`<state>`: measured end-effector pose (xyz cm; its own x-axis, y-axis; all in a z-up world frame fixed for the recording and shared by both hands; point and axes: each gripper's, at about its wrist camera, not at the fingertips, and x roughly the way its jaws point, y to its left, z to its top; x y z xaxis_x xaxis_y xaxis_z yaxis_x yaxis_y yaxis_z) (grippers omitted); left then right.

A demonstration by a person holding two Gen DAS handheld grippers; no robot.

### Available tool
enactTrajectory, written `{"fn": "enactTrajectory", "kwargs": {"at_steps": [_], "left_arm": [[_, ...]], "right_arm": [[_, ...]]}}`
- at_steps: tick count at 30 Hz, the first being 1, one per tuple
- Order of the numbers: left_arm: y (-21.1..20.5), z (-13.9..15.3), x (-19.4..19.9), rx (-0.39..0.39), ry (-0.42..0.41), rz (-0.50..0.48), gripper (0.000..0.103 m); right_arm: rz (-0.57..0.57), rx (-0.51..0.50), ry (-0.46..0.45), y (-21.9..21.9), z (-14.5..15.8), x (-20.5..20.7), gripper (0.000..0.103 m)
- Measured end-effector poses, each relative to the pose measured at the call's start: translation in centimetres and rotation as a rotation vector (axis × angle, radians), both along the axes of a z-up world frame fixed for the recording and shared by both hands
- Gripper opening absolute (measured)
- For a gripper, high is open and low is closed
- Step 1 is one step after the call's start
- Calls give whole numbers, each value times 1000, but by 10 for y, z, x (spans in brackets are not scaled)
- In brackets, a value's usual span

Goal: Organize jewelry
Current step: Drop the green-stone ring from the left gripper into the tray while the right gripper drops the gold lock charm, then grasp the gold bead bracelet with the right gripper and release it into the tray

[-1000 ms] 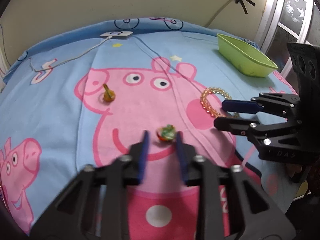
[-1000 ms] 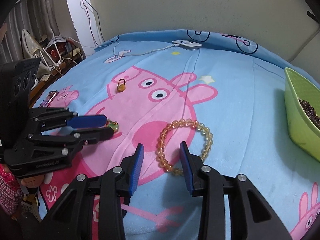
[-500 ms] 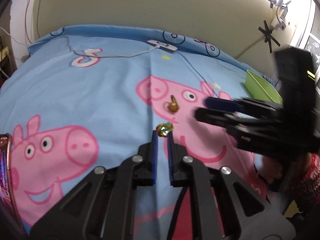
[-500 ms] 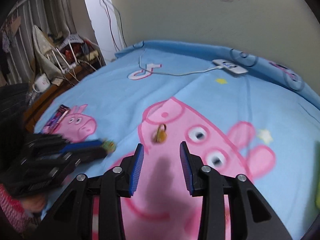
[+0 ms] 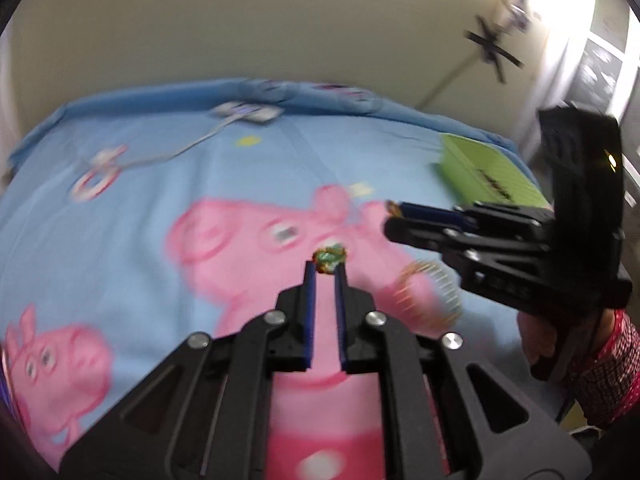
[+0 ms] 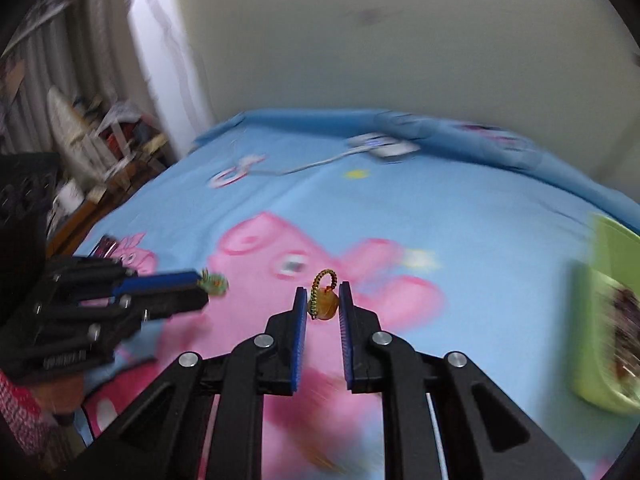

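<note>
One blue bedsheet printed with pink cartoon pigs covers the whole surface, and the largest pig lies under both tools. Two black grippers with blue finger pads work above it.

The left gripper has its fingers drawn close and clamped on one small green and gold ring, pinched at the very tips and lifted clear of the sheet; in the right wrist view that ring sticks out past the ends of the fingers. The right gripper has its fingers a little apart with one amber pendant between them, its braided loop standing above the fingertips. The pads sit just beside the stone on either side, and the pendant appears held, though blur hides the exact contact. In the left wrist view the right gripper reaches in from the right edge.

One light green tray sits on the sheet at the right, well apart from both grippers. Dark beads lie inside it, too smeared to count. The same tray shows beyond the right gripper in the left view.

One yellow bead bracelet lies flat on the pig print, below the right gripper and near the left fingertips, badly blurred.

One white charger block with its single cable rests at the far edge of the sheet.
</note>
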<state>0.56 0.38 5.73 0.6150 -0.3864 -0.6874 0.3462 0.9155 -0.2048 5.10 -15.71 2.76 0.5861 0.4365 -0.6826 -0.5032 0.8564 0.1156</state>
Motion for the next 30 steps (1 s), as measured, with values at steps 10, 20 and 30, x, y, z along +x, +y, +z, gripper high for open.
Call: {"fn": "enactTrajectory", "kwargs": {"at_steps": [10, 20, 30], "left_arm": [[-174, 41, 50, -15, -11, -295, 8], [-270, 10, 97, 86, 125, -306, 11], [-205, 39, 88, 20, 94, -205, 12]], "right_arm": [[-421, 100, -106, -223, 50, -22, 0], [-444, 157, -58, -262, 25, -8, 6], [-441, 251, -129, -259, 40, -20, 24]]}}
